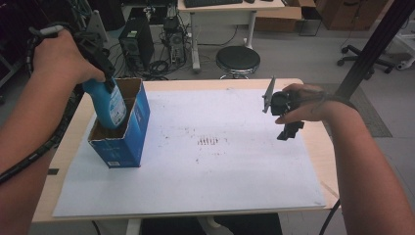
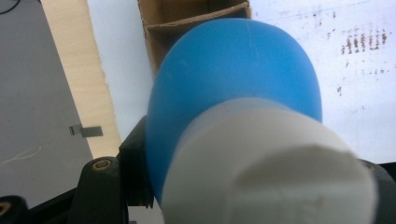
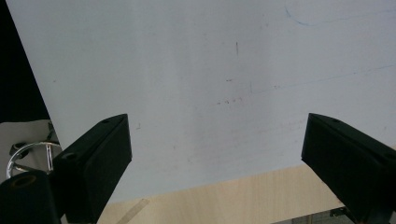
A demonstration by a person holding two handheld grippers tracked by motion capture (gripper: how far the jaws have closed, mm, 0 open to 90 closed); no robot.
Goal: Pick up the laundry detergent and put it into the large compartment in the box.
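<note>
In the high view, the left gripper (image 1: 108,83) clamps one blue plastic bottle (image 1: 108,103), its lower end inside one blue cardboard box (image 1: 128,131) at nine o'clock on the white sheet (image 1: 220,161). The right gripper (image 1: 289,128) hangs at three o'clock.

In the left gripper view, the bottle (image 2: 233,70) has one white cap (image 2: 266,163).

In the right gripper view, two black jaws stand wide, with nothing between them.

We see a smooth, slightly glossy blue plastic bottle (image 1: 108,105) with a matt white plastic cap (image 2: 266,163), in a cardboard box (image 1: 128,128), printed blue outside, raw brown inside. At our three o'clock, matt white paper (image 1: 235,161), stained, covers the pale wood table (image 1: 320,156). Gripper jaws look matt black plastic.
</note>
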